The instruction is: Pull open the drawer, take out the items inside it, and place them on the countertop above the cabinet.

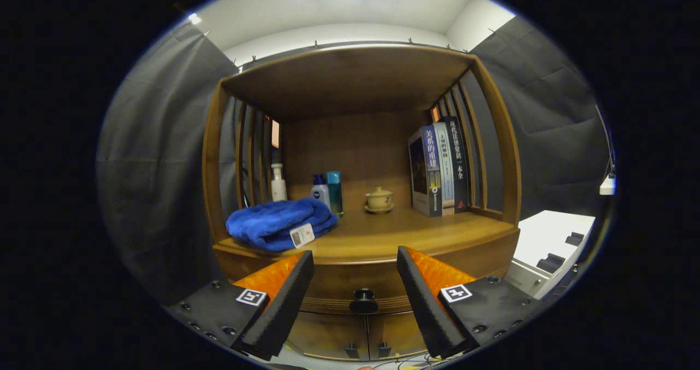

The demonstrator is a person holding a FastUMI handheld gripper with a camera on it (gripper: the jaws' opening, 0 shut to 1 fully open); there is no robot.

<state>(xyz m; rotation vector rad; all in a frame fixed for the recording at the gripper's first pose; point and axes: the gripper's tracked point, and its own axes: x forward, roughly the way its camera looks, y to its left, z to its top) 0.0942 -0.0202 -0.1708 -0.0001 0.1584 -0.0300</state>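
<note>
Gripper (355, 282) spread wide, holding nothing, aimed at the front of a wooden cabinet (495, 140). Drawer (355, 280) shut, directly below the countertop (394, 233); its single dark round knob (363, 300) centred between the two fingers (287, 299) and slightly beyond them, not touched. Drawer contents hidden behind the closed front; number and kind impossible to tell.

Handling, as judged: knob small, rigid and smooth, probably slippery under the pads; best taken across its narrow neck or rim with both fingers closed squarely, then drawn straight outward. Drawer front solid wood, likely stiff and moderately heavy to slide; a skewed pull liable to bind it.

Count of visible things on the countertop:
- one folded blue towel (279, 222), soft, at the left front, with one small white tag-like object (302, 235) lying against it;
- three bottles (279, 183) standing behind the towel, one white, one white with a blue cap, one teal;
- one lidded tea cup (379, 199) on a saucer, near the middle, fragile by appearance;
- about three books (437, 168) upright at the right side.

Free surface for placement: centre and right front of the countertop, between towel and books. Two lower cabinet doors (355, 337) beneath the drawer, each with one small handle.
</note>
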